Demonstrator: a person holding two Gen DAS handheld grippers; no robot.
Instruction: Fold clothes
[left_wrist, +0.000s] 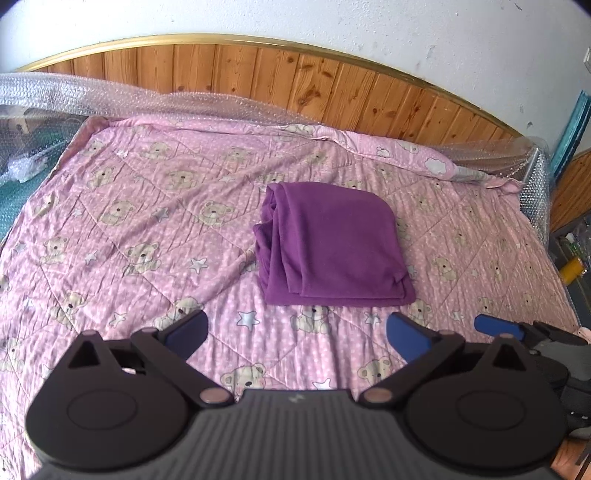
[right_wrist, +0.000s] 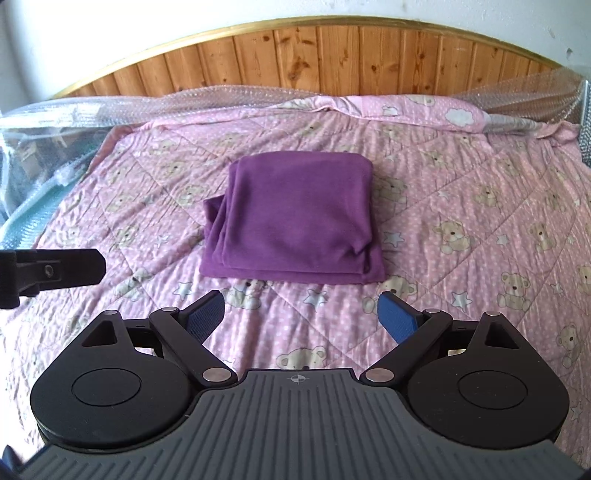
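Both grippers up off the surface, angled down. Left gripper (left_wrist: 297, 334) jaws spread wide, nothing btwn the blue pads (left_wrist: 408, 334). Right gripper (right_wrist: 301, 314) same deal, jaws wide apart, nothing gripped. They sit side by side, w/ the left one's finger poking in at the right cam's left edge.

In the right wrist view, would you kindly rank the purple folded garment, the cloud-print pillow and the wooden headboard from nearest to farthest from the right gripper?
1. purple folded garment: just ahead of the open right gripper, mid-bed.
2. cloud-print pillow: at the bed's far edge, to the right.
3. wooden headboard: behind the pillow, against the wall.
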